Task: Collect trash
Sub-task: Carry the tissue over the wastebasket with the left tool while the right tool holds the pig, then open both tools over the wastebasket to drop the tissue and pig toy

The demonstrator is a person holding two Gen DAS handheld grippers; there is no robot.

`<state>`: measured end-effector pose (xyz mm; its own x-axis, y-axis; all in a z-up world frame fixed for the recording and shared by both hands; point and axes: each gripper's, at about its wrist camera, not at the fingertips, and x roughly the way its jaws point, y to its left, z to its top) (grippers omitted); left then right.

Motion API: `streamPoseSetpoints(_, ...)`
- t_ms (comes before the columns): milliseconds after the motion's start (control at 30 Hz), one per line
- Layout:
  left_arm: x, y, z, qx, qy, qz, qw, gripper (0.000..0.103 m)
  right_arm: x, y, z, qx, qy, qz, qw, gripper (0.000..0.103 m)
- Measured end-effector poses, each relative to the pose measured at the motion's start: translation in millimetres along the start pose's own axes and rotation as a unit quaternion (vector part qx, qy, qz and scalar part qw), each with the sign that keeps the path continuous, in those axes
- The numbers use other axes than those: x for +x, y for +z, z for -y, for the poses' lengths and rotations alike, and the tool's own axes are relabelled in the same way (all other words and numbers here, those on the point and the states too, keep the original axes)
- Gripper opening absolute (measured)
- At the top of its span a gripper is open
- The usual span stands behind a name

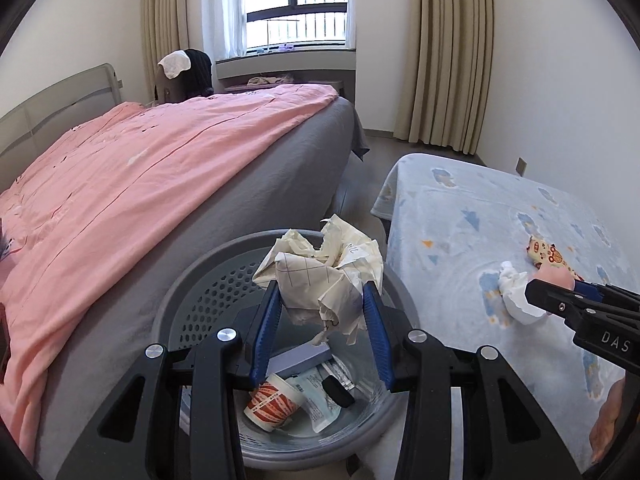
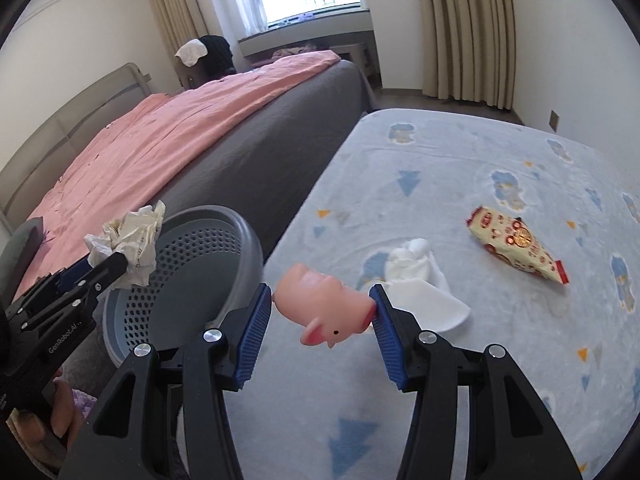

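crumpled paper (image 1: 320,280), perforated plastic bin (image 1: 208,292)

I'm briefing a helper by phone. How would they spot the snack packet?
Find the blue cloud-print blanket beside the pink bed. The snack packet lies flat there, right of the white tissue: cone-shaped, cream with red patterns, the only printed wrapper.

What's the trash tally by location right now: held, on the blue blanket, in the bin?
Held: 2, crumpled paper in the left gripper, pink pig toy in the right gripper
On the blue blanket: 2, white tissue, snack wrapper
In the bin: 4 visible, paper cup, blue box, pouch, black item
Total: 8
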<state>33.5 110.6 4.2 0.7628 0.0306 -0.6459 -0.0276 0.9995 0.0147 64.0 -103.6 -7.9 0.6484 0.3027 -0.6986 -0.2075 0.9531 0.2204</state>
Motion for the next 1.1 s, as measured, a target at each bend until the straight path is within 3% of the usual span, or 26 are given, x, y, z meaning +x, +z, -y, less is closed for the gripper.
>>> streamPoseSetpoints(367,27.4,-15.6,-34.5,-0.016,0.036,-0.031,0.9988,0.041,32.5,20.2,-68.3,-0.096,0.039,-0.008,0.995,0.050)
streamPoseSetpoints(633,41.4,-20.0,-59.1,-0.042,0.048,-0.048,0.9968,0.041,66.6,21.0,-88.8,-0.121,0.071,-0.032,0.990,0.050)
streamPoseSetpoints(900,47.1,-23.4,-73.0,-0.051,0.052,-0.056,0.9957,0.044,85.6,19.7,-105.0,-0.142,0.074,-0.042,0.986,0.051)
streamPoseSetpoints(933,47.1,-23.2,-74.4,-0.054,0.052,-0.057,0.9956,0.046,86.8,18.9,-105.8,-0.145,0.072,-0.042,0.986,0.052)
streamPoseSetpoints(1000,47.3,-23.3,-77.3,-0.060,0.052,-0.058,0.9952,0.052,86.4,18.0,-105.6,-0.145,0.071,-0.037,0.986,0.067)
streamPoseSetpoints(1067,47.5,-23.4,-79.4,-0.064,0.053,-0.058,0.9948,0.057,84.9,18.4,-103.9,-0.140,0.075,-0.032,0.987,0.076)
streamPoseSetpoints(1100,47.7,-23.3,-80.5,-0.066,0.053,-0.059,0.9947,0.057,84.9,18.9,-104.0,-0.139,0.073,-0.031,0.987,0.076)
